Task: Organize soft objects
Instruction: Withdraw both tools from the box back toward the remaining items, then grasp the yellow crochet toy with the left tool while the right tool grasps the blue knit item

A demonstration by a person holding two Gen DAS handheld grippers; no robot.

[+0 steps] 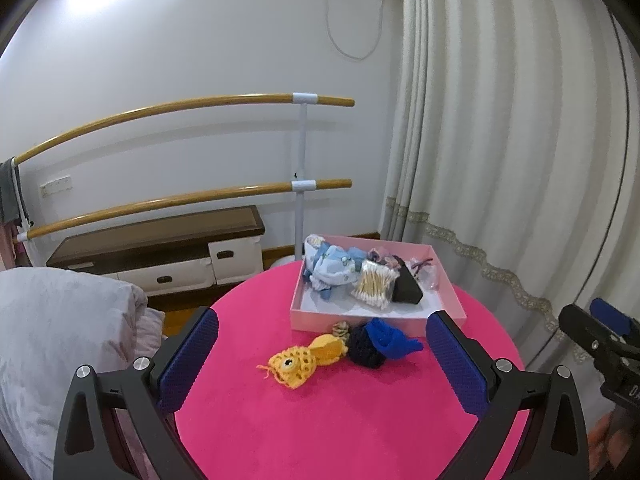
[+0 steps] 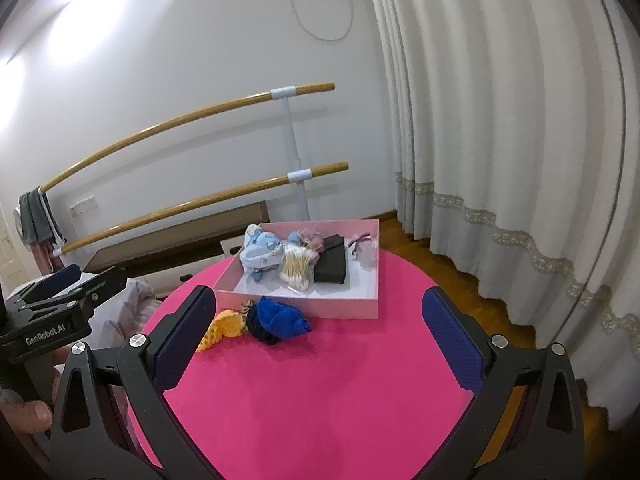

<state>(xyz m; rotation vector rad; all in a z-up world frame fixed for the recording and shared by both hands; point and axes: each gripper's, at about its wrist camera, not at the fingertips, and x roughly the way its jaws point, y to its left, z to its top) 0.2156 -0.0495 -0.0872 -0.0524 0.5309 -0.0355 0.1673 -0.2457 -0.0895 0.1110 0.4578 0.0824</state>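
Both the left gripper [image 1: 320,354] and right gripper [image 2: 320,332] hung wide apart and empty above the pink table [image 1: 320,420], the crocheted toys [image 1: 320,352] lying crosswise just before the pink box [image 1: 376,322], perhaps nearer the left.

Your round table [image 1: 320,420] wears matt pink felt-like cloth, and the pink box [image 1: 352,318] looks like smooth card. The yellow crocheted fish [image 1: 298,362] and blue knit piece [image 1: 390,340] are rough yarn; your gripper pads [image 2: 452,340] are dimpled blue rubber on matt black plastic.
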